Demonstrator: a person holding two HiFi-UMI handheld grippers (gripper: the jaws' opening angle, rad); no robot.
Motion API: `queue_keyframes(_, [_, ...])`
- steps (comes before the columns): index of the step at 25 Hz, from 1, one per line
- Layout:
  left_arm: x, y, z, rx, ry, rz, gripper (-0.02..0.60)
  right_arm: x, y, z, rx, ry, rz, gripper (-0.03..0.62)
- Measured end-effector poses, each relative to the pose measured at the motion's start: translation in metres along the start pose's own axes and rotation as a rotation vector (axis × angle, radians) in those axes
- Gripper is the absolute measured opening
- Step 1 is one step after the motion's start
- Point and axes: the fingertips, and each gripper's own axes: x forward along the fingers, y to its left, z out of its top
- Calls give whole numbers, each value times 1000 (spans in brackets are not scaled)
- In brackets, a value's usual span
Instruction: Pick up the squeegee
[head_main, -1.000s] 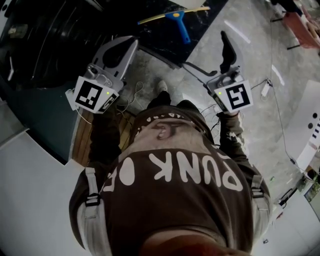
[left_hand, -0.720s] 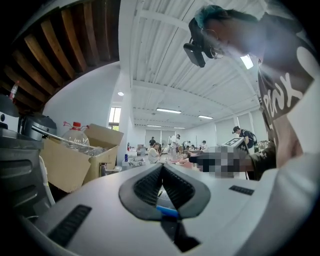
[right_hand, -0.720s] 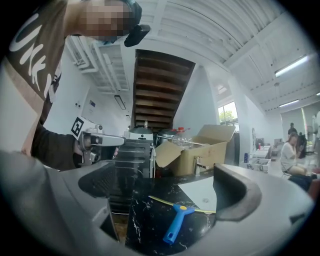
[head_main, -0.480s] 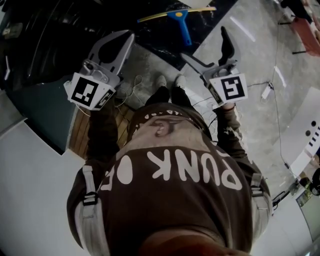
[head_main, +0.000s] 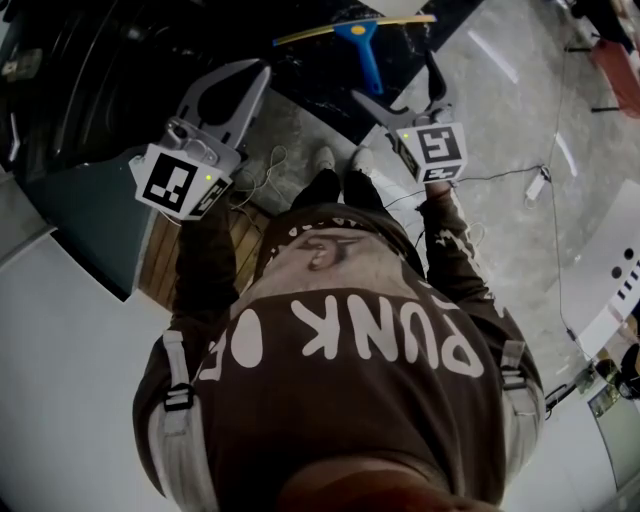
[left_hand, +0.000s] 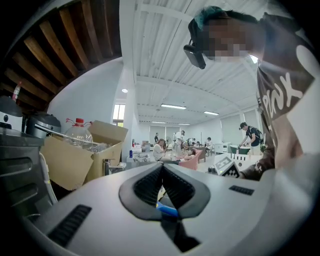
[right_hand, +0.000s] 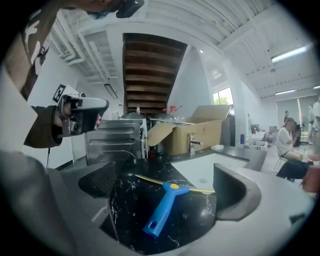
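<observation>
The squeegee (head_main: 363, 48) has a blue handle and a long yellow blade and lies flat on a black marble counter (head_main: 320, 75) ahead of me. In the right gripper view the squeegee (right_hand: 164, 206) lies just beyond the jaws, handle end nearest. My right gripper (head_main: 394, 80) is open and empty, a short way in front of the handle and not touching it; its fingers (right_hand: 97, 181) frame the squeegee in its own view. My left gripper (head_main: 250, 80) is held off to the left with its jaws shut on nothing, pads (left_hand: 162, 180) pressed together.
A white sink (right_hand: 207, 169) with a faucet (right_hand: 193, 145) sits behind the squeegee. A cardboard box (right_hand: 195, 131) and a metal appliance (right_hand: 112, 141) stand at the counter's back. Cables (head_main: 258, 185) lie on the floor by my feet. Other people sit far off in the room.
My right gripper has moved forward and to the left, closer to the squeegee's handle. The left gripper has stayed almost where it was.
</observation>
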Motion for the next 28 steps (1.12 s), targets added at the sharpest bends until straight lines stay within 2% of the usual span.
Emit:
queue_keyframes(10, [3,-2,-5,-8,10,-9,3,46,-6,-66,31,137,-24,575])
queue_keyframes(14, [2,-1,-6,-10,10,-9,3,58,-5,-79,28,180,-20,569])
queue_keyframes(20, [1,1,-6,-13,8,-9,3,71,-5,-99,34,265,-13,520])
queue_keyframes(28, [-2,4,-8,-16,8,-4,3,80,-5,-114,27,344,-24,517])
